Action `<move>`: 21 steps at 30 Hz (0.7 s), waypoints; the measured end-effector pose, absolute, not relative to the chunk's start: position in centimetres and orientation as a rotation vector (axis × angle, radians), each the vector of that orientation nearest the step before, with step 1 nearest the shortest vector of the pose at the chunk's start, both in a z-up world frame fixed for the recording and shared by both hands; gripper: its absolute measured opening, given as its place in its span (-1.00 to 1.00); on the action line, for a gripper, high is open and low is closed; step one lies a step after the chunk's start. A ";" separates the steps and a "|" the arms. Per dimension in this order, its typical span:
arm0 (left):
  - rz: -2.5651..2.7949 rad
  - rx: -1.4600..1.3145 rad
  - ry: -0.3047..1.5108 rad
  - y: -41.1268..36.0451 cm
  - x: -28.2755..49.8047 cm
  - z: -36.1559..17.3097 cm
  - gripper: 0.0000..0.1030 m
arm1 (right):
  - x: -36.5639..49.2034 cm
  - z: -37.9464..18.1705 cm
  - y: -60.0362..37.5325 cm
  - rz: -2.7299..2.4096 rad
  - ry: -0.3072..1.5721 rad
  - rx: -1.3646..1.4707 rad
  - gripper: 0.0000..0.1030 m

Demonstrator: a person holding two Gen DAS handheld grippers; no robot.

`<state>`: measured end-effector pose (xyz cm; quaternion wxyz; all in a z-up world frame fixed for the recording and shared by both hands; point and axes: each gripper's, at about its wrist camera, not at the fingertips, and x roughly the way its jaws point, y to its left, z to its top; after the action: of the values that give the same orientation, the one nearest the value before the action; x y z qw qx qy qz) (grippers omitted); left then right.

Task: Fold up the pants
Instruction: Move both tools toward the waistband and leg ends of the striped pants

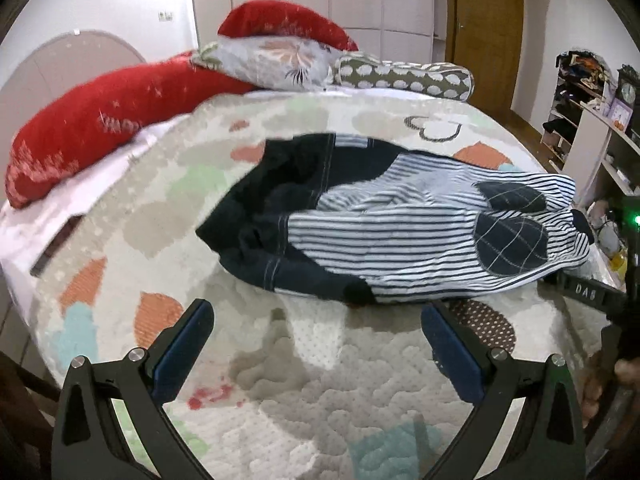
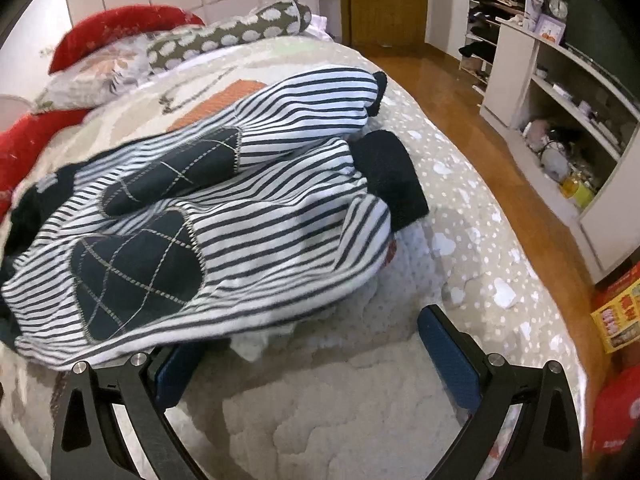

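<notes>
Striped navy-and-white pants (image 1: 400, 236) with dark knee patches and a navy waist lie crumpled on the quilted bedspread (image 1: 280, 368). In the left wrist view my left gripper (image 1: 318, 332) is open, just in front of the pants' near edge, touching nothing. In the right wrist view the pants (image 2: 224, 220) lie with the legs side by side and the dark cuffs (image 2: 392, 176) pointing to the far right. My right gripper (image 2: 308, 340) is open; its left finger is partly hidden under the near edge of the striped leg. The right gripper's body also shows in the left wrist view (image 1: 588, 292).
Red pillows (image 1: 92, 120), a floral pillow (image 1: 276, 56) and a spotted bolster (image 1: 404, 76) lie at the head of the bed. A white shelf unit (image 2: 560, 92) with clutter stands across the wooden floor (image 2: 480, 148). A yellow box (image 2: 616, 312) sits near the bed's right edge.
</notes>
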<state>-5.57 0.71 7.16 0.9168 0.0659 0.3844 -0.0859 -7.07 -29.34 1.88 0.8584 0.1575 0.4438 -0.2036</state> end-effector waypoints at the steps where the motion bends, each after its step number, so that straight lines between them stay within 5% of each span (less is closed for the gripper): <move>1: -0.178 0.141 0.789 0.6 -5.8 7.5 1.00 | -7.5 1.9 -29.3 -0.421 0.920 0.338 0.99; 21: -0.240 0.170 0.833 -1.2 -7.4 8.3 1.00 | -10.6 1.9 -27.2 -0.416 0.877 0.273 0.99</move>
<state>-7.41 -1.20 8.27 0.9040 0.0822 0.4030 -0.1164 -10.59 -27.21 1.88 0.8757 0.1309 0.4200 -0.1992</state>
